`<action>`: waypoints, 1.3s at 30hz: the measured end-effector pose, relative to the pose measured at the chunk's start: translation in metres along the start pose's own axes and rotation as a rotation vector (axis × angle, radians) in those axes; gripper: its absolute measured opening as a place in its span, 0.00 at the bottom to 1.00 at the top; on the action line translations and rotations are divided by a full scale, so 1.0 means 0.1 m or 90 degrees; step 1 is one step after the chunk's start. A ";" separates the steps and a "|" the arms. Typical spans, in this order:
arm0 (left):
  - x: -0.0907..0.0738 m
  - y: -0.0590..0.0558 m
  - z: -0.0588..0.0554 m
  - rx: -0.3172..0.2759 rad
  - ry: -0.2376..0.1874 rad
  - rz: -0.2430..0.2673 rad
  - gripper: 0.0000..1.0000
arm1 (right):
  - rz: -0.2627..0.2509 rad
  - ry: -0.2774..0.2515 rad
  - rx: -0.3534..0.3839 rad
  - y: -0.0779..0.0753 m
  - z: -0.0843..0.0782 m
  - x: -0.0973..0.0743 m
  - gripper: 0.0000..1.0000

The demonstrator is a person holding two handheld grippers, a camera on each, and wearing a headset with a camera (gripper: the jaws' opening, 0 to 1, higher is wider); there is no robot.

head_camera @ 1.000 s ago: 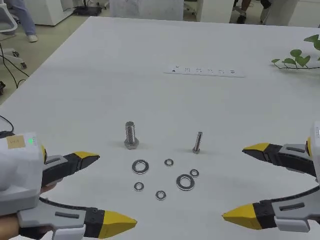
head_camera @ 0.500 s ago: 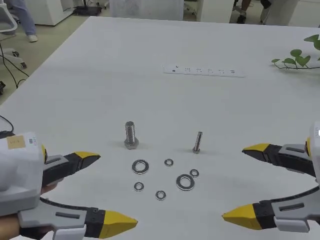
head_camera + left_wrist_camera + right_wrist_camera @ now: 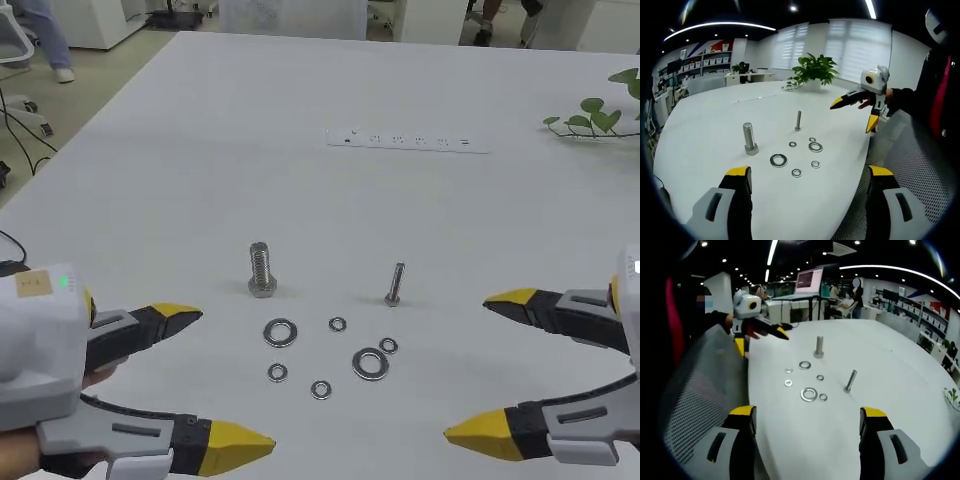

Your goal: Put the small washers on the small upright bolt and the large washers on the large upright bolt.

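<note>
The left gripper (image 3: 236,378) and right gripper (image 3: 466,366) spread empty fingers (image 3: 238,440) wide, and between them on the white desk (image 3: 300,190) a thick steel bolt (image 3: 260,270) and a thin steel bolt (image 3: 396,284) stand threads-up, with six flat steel washers (image 3: 280,332) just nearer the fingers.

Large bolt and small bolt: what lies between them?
Bare table, in the head view; the large bolt and small bolt stand apart, washers lying nearer the person.

The left gripper (image 3: 230,378) and right gripper (image 3: 470,366) have grey bodies and yellow-tipped black fingers (image 3: 138,332).
</note>
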State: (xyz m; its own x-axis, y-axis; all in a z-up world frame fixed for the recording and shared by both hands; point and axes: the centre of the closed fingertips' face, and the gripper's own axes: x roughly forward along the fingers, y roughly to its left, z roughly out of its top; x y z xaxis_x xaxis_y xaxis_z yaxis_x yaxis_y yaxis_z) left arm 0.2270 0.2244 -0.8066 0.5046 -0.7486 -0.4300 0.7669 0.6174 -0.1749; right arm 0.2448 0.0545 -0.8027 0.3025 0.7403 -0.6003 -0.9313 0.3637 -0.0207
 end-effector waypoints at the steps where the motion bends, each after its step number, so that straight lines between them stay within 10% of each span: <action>1: 0.00 0.00 0.00 0.000 -0.001 0.001 0.95 | 0.000 0.001 0.000 0.00 0.00 0.00 0.86; 39: 0.01 -0.01 0.00 0.006 0.000 -0.006 0.93 | 0.001 0.019 -0.004 0.02 -0.04 0.01 0.84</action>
State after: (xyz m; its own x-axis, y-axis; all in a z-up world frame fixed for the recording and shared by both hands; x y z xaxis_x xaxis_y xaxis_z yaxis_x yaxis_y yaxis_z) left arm 0.2267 0.2235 -0.8068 0.4981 -0.7541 -0.4280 0.7748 0.6087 -0.1708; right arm 0.2427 0.0535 -0.8062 0.2951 0.7236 -0.6240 -0.9329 0.3593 -0.0247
